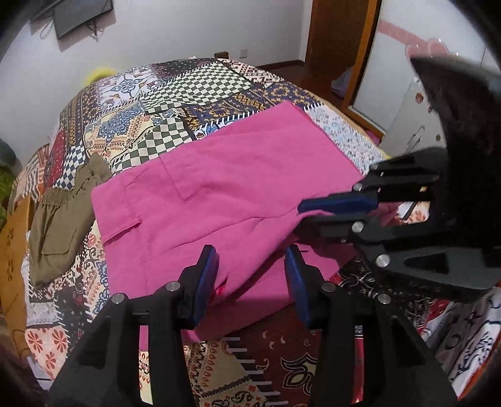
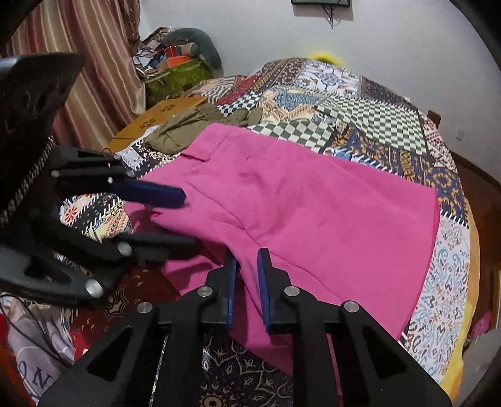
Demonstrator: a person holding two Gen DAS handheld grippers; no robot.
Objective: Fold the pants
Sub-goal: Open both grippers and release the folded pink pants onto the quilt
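- The pink pants [image 1: 219, 188] lie spread flat on the bed [image 1: 194, 84], over its patchwork cover, filling the middle of both views.
- In the left wrist view the waistband end lies toward 9 o'clock and the leg end runs up toward 1 o'clock.
- The left tongs [image 1: 250, 269] sit at 6 o'clock in their own view, spread, with a raised fold of pink cloth lying between the blue pads [image 1: 206, 275]; whether the pads press on it cannot be told.
- The right tongs [image 2: 245, 275] are drawn close together, pinching a ridge of the pants' near edge between their pads.
- Seen from the left wrist camera, the right tongs come in from 3 o'clock and grip the cloth edge.
- Olive shorts [image 1: 59, 225] lie crumpled on the bed at 9 o'clock, just beside the pants' waistband.
- A TV [image 1: 78, 15] hangs on the wall at 11 o'clock.
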